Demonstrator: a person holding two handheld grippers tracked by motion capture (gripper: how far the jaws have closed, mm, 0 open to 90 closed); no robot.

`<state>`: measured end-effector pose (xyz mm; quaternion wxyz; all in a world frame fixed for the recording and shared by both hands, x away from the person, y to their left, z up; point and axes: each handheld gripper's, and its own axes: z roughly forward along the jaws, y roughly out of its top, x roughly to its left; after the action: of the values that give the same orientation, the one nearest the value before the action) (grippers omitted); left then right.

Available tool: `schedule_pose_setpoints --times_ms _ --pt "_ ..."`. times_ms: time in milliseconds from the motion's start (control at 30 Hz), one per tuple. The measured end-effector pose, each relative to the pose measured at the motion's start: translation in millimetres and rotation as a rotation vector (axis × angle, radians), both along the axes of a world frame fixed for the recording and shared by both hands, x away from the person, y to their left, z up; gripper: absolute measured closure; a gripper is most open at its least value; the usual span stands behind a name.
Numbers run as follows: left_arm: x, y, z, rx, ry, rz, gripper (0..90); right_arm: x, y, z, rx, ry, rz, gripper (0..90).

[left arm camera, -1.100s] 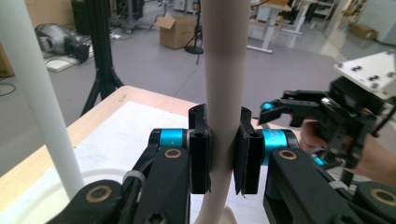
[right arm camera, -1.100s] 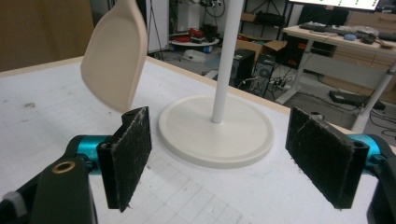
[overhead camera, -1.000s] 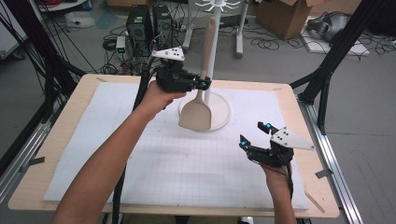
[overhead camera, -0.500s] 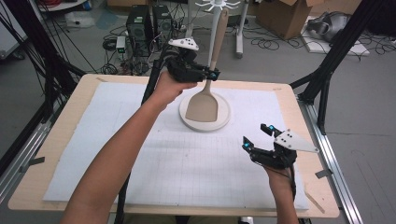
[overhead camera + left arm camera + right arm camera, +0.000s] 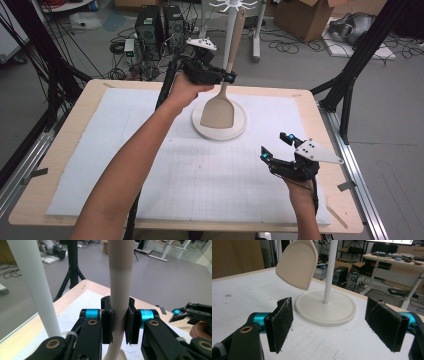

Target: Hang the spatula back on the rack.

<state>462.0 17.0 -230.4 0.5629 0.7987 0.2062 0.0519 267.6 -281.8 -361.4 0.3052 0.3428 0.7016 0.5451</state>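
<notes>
A beige spatula (image 5: 219, 111) stands upright with its blade down, hanging just above the round white base (image 5: 240, 129) of a utensil stand. My left gripper (image 5: 225, 77) is shut on its handle (image 5: 120, 277), low down near the blade. The stand's white pole (image 5: 32, 282) rises close beside the handle. The right gripper view has the blade (image 5: 297, 263) off the base (image 5: 325, 307), in front of the pole (image 5: 330, 270). My right gripper (image 5: 274, 145) rests low over the mat at the front right, open (image 5: 334, 325), with nothing between its pads.
A white gridded mat (image 5: 125, 165) covers most of the wooden table (image 5: 45, 200). Hooks (image 5: 227, 6) spread from the stand's top. Black tripod legs (image 5: 345, 85) stand off the table's right edge. Computers, cables and boxes lie on the floor behind.
My left gripper has carried the spatula to the right and a little farther back, so the blade now hangs over the base's middle. The right gripper has stayed put.
</notes>
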Motion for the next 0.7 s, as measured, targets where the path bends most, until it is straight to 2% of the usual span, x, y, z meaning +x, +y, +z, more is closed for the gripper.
schedule_pose_setpoints --times_ms 167,300,400,633,700 --pt "2.7 -2.1 -3.1 0.010 -0.003 0.016 78.6 0.2 -0.2 -0.3 -0.003 -0.001 0.002 21.7" --pt "5.9 -2.5 -5.5 0.009 0.024 0.039 78.5 -0.2 1.5 0.1 0.000 0.007 0.006 21.7" --pt "6.6 -3.2 -5.9 -0.014 0.043 0.033 78.6 0.0 1.6 0.0 -0.012 0.001 0.008 21.7" --pt "7.4 -2.8 -8.2 0.003 0.032 0.057 77.6 -0.5 3.0 -0.5 -0.010 0.007 0.008 21.7" --pt "6.3 -0.6 -10.3 -0.028 0.027 0.062 75.1 -0.5 3.5 -0.6 -0.010 0.010 0.010 21.7"
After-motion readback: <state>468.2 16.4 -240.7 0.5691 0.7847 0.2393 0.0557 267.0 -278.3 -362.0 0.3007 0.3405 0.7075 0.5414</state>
